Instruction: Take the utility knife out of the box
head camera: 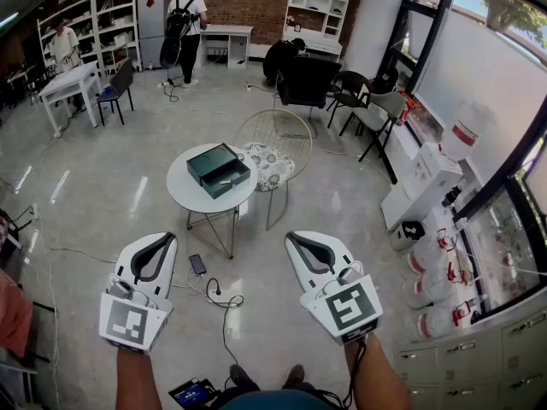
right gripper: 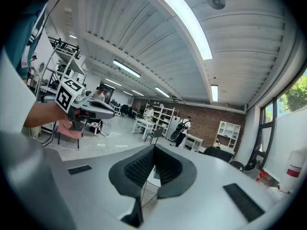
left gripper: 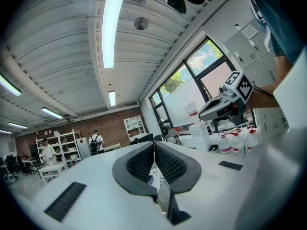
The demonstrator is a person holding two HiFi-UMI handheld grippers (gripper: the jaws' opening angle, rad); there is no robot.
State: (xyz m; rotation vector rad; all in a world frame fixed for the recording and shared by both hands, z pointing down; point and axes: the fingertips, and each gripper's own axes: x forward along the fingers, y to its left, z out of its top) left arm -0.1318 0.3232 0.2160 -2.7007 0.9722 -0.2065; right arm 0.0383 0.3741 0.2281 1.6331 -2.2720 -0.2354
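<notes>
A dark green box [head camera: 218,170] lies open on a small round white table [head camera: 184,195] ahead of me, with a small pale object inside that I cannot make out. My left gripper [head camera: 164,237] and right gripper [head camera: 293,238] are held low in front of me, well short of the table, both with jaws pressed together and nothing in them. The left gripper view shows its black ribbed pads [left gripper: 165,162] touching, and the right gripper [left gripper: 225,102] off to the side. The right gripper view shows its pads [right gripper: 165,166] closed too.
A wire chair with a patterned cushion [head camera: 269,165] stands right behind the table. A phone [head camera: 197,264] and cables lie on the floor near the table legs. Cabinets and jugs [head camera: 436,272] line the right wall. People stand by shelves [head camera: 186,24] far back.
</notes>
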